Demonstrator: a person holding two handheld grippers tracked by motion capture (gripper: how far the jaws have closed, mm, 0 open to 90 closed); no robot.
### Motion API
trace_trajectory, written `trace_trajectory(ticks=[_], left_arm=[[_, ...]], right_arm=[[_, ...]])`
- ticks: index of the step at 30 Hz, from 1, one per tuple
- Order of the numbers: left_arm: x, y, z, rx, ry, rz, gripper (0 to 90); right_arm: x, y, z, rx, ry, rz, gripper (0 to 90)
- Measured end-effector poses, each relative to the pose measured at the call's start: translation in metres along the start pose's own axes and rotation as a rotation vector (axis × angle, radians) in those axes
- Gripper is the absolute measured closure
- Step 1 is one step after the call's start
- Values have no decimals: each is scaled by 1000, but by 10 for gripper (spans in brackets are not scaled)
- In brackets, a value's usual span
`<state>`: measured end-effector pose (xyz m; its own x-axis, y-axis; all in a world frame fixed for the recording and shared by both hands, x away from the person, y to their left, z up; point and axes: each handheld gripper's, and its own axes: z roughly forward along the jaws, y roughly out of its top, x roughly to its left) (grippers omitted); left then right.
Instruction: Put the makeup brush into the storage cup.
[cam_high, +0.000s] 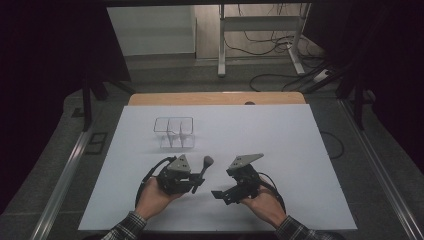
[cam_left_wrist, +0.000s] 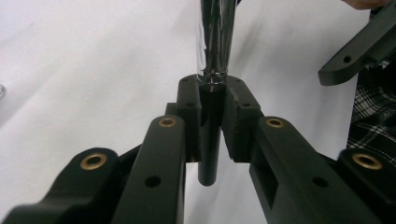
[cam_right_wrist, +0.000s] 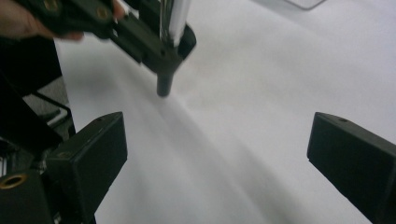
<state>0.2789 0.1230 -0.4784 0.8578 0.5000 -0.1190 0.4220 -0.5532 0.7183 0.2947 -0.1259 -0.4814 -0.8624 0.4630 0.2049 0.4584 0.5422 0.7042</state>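
a clear wire-and-plastic rack (cam_high: 173, 131) stands on the white table sheet (cam_high: 280, 140), toward its far left part. past the sheet a strip of bare wood table edge (cam_high: 215, 98) shows. beyond, on the grey floor, stand a white metal frame (cam_high: 260, 30) and loose black cables (cam_high: 270, 80).

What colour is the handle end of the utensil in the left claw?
Black, below a shiny chrome shaft; the utensil shows best in the left gripper view, clamped in the left claw.

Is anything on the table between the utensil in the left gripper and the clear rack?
Nothing visible: the left gripper is shut on the utensil, and only bare white table lies between it and the rack.
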Motion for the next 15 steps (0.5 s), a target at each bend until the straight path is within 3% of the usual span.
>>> trace_trajectory(ticks=[7, 15], left_arm=[[4, -2, -5, -10, 3, -11, 784], [8, -4, -9, -23, 6, -25, 783]], right_arm=[[3, -2, 1, 45, -61, -63, 1], [2, -5, 3, 73, -66, -64, 0]])
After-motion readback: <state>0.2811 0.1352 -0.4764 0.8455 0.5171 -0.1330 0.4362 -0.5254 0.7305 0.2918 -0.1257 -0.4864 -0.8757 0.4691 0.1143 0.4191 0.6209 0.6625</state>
